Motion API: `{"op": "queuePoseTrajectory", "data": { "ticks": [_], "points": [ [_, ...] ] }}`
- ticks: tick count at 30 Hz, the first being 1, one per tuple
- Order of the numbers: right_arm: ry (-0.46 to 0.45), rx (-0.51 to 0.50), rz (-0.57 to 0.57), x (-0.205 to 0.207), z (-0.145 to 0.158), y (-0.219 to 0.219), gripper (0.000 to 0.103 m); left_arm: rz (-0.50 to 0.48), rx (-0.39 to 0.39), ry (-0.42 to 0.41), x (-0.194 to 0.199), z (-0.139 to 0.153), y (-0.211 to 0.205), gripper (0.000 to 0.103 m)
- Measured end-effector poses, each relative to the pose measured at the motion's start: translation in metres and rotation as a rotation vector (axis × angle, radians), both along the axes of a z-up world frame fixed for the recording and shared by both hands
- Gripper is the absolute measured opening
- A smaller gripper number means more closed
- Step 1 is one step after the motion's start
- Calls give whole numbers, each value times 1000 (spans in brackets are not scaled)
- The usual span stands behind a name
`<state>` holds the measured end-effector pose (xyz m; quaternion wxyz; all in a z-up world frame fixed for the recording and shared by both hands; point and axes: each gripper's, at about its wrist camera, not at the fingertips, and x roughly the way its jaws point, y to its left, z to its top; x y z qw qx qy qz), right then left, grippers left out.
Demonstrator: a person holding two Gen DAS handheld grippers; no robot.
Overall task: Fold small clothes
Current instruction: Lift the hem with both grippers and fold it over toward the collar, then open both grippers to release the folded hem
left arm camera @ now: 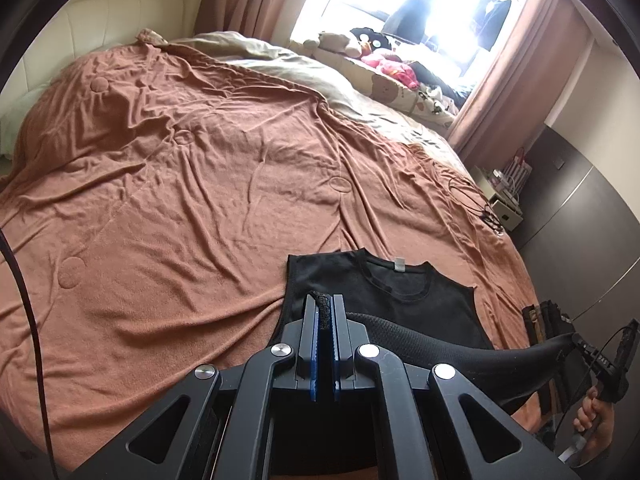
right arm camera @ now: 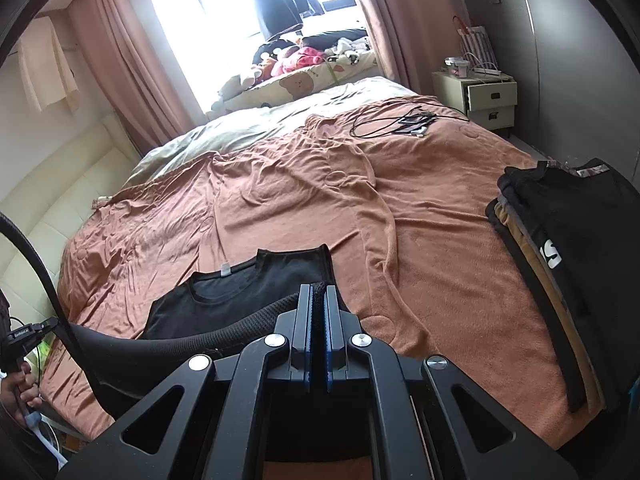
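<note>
Black sleeveless top [left arm camera: 400,304] is lying on the bed [left arm camera: 180,200], its hem lifted. Left gripper [left arm camera: 324,308] and right gripper [right arm camera: 319,296] fingers are both pinching that hem.

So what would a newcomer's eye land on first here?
The black sleeveless top on the rumpled brown blanket, its near hem lifted taut between the left hand-held gripper and right hand-held gripper, both shut on it. Behind, the glaring window; at right, a stack of folded clothes.
</note>
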<state>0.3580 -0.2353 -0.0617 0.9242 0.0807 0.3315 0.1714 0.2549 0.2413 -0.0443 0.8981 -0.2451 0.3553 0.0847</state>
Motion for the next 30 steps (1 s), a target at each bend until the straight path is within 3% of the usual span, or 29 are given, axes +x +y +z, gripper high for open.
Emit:
{"op": "queuePoseTrajectory", "data": {
  "ticks": [15, 25, 27, 29, 30],
  "points": [
    [118, -77, -22, 116, -60, 52, 1, 1, -13, 170, 99, -89, 36, 5],
    [176, -72, -49, 161, -95, 61, 2, 19, -39, 250, 145, -133, 51, 6],
    [192, -80, -30, 167, -101, 62, 3, 8, -34, 272, 151, -140, 51, 15],
    [199, -106, -19, 172, -104, 62, 11, -3, -16, 282, 154, -143, 49, 40],
    [201, -106, -13, 173, -105, 62, 15, -2, 1, 290, 155, -144, 49, 48]
  ]
}}
